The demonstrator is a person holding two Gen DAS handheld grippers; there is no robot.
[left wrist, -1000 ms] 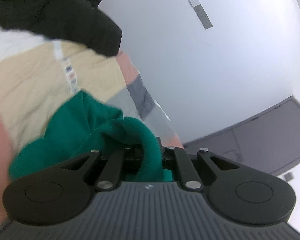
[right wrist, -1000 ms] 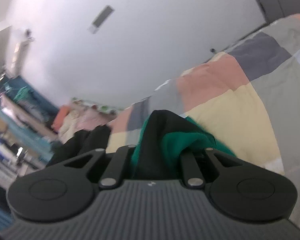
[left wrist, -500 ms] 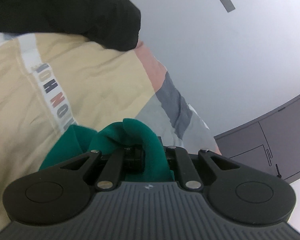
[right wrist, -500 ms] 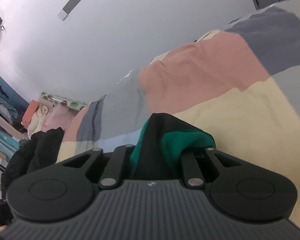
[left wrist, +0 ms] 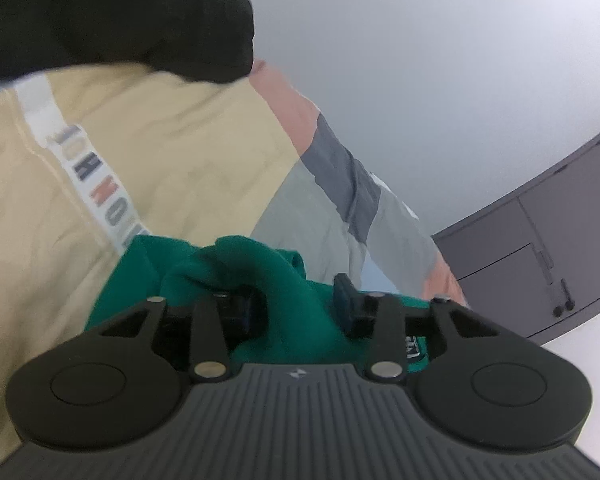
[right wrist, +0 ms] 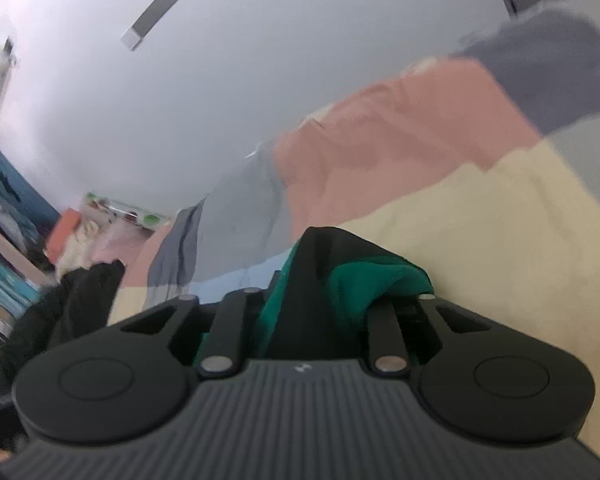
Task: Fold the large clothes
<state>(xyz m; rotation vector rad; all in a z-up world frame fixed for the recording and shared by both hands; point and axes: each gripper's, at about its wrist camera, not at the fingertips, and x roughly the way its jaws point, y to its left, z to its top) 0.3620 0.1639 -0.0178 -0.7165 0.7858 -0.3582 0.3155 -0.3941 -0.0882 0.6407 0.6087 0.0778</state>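
The left claw [left wrist: 296,300] is standing with its jaws apart, green garment [left wrist: 284,280] bunched loosely between them over the patchwork bedspread [left wrist: 180,168]. The right claw [right wrist: 320,300] is pinching a green-and-black fold of the garment [right wrist: 364,280], just above the bedspread's yellow patch. A black garment [left wrist: 112,16] is lying farther up the bedspread.

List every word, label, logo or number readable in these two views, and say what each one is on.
"JOHNNON", roughly: upside-down, blurred capitals on the white strip across the beige bedspread; exact spelling unsure.
Small emblem on the left tool's housing: a mark, not letters.
Small tag on the green garment by the left tool: too small to read.
Emblem on the right tool's housing: no letters.
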